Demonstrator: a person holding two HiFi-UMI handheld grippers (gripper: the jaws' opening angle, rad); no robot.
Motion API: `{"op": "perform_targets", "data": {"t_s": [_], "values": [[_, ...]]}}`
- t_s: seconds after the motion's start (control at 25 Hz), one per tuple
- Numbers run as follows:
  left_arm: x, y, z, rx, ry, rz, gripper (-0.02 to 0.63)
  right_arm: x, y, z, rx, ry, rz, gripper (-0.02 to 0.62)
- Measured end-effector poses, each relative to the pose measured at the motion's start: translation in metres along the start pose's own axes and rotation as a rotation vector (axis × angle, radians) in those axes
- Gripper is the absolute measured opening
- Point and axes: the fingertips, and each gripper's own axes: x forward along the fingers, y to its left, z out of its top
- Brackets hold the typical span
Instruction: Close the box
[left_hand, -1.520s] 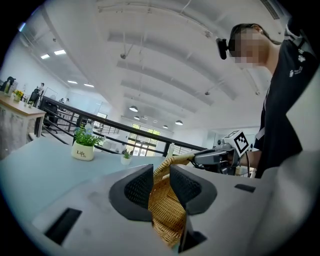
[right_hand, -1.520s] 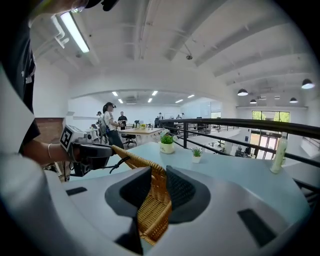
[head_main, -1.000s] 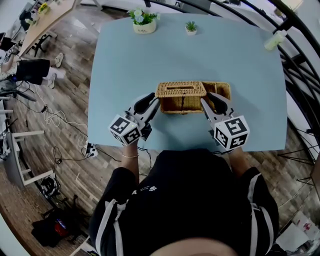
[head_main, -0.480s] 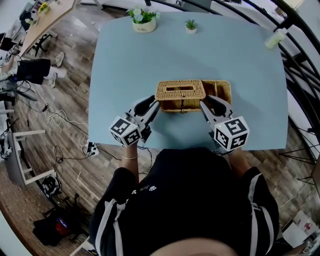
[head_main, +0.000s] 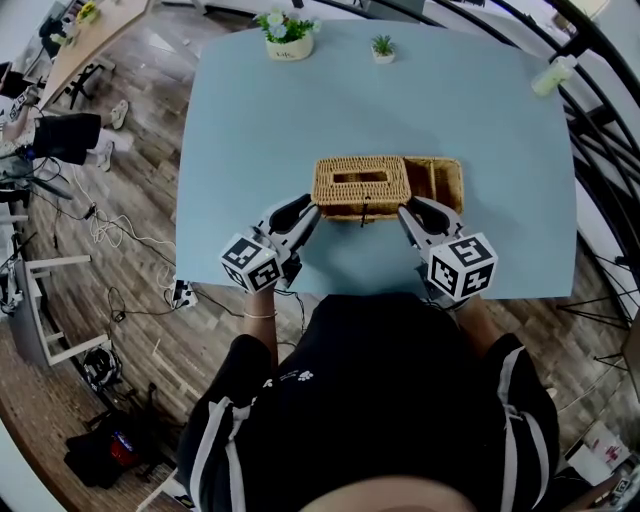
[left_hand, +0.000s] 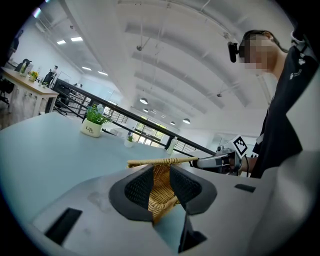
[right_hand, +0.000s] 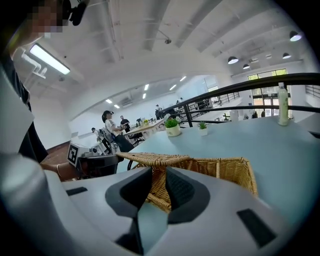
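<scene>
A wicker lid (head_main: 360, 183) with a slot in its top lies about level over the left part of an open wicker box (head_main: 440, 180) on the blue table (head_main: 250, 140). The box's right end shows uncovered. My left gripper (head_main: 310, 209) is shut on the lid's near left corner, with wicker filling the gap between its jaws (left_hand: 161, 176). At the near right corner my right gripper (head_main: 404, 212) is shut on the lid's edge (right_hand: 155, 159). The box wall (right_hand: 225, 170) shows beyond it. Each gripper view shows the other gripper across the lid.
A potted plant (head_main: 288, 38) and a smaller one (head_main: 381, 48) stand at the table's far edge. A bottle (head_main: 553, 78) is at the far right corner. A black railing runs past the table's right side. Wood floor with cables lies to the left.
The lid stood tilted up between the jaws and now lies level, lower over the box. Both grippers have sunk a little with it and kept their hold.
</scene>
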Motion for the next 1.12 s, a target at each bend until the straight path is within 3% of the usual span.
{"op": "perform_targets", "data": {"t_s": [1.12], "values": [[-0.003,0.004,-0.037,-0.034,0.085,0.038,0.083,0.007,-0.003,-0.037,-0.057,0.147,-0.015,0.075]]}}
